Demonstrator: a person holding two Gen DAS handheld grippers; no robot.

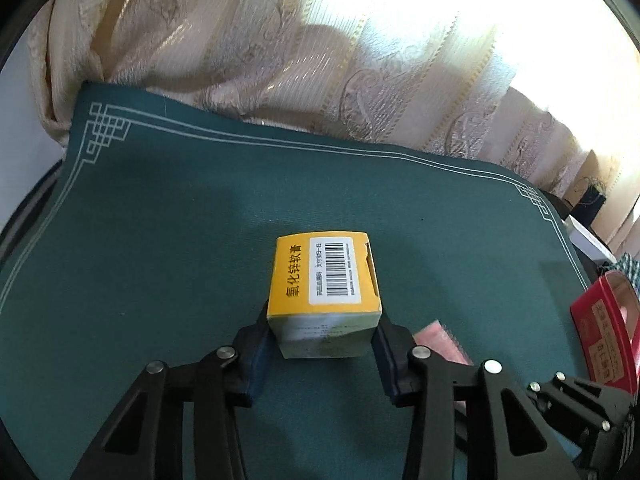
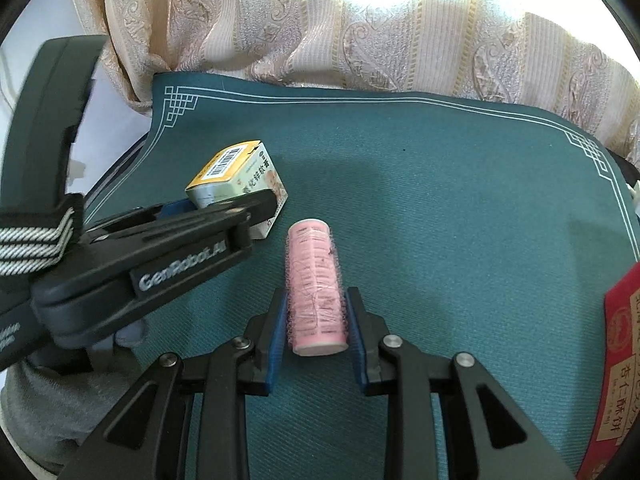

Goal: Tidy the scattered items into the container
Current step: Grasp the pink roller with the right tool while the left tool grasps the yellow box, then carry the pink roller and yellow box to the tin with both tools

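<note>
Left hand-held gripper (image 1: 322, 336) grasps yellow box (image 1: 324, 280); right hand-held gripper (image 2: 316, 320) clamps pink roller (image 2: 316, 292) beside it. Neither yet in red container (image 2: 624, 360), right of box.

"GenRobot.AI" on left tool (image 2: 256, 216)

Left gripper (image 1: 322, 344) fingers clamped on load; right gripper (image 2: 316, 320) likewise, angled down
</note>
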